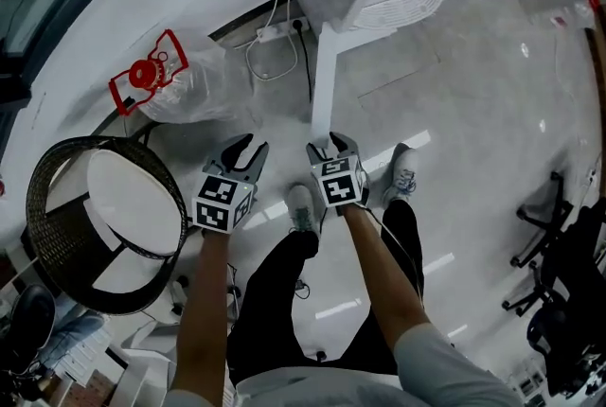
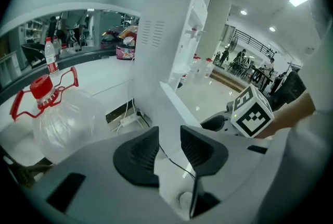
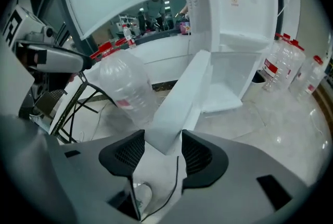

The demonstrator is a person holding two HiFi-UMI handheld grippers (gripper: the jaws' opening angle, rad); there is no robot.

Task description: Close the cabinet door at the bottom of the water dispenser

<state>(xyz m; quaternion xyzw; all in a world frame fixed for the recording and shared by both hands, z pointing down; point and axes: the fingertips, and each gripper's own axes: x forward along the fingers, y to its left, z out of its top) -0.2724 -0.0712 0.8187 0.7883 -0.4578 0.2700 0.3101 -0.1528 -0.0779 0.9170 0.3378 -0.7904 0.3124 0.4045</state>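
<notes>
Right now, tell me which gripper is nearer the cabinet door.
Right. Right gripper: at the edge of the cabinet door, fingers closing around it. Left gripper: off to its left, fingers opening, empty.

Both point down toward twelve o'clock: left gripper [image 1: 251,148] opening, empty; right gripper [image 1: 329,148] closing astride the door [image 1: 322,83] edge.

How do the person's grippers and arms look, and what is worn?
The left gripper and right gripper are grey, with black ribbed jaws, a thin black cable and a cube of black-and-white square markers. The short sleeve is grey, the trousers black. Left jaws are opening, empty; right jaws are closing with the white door edge between them.
</notes>
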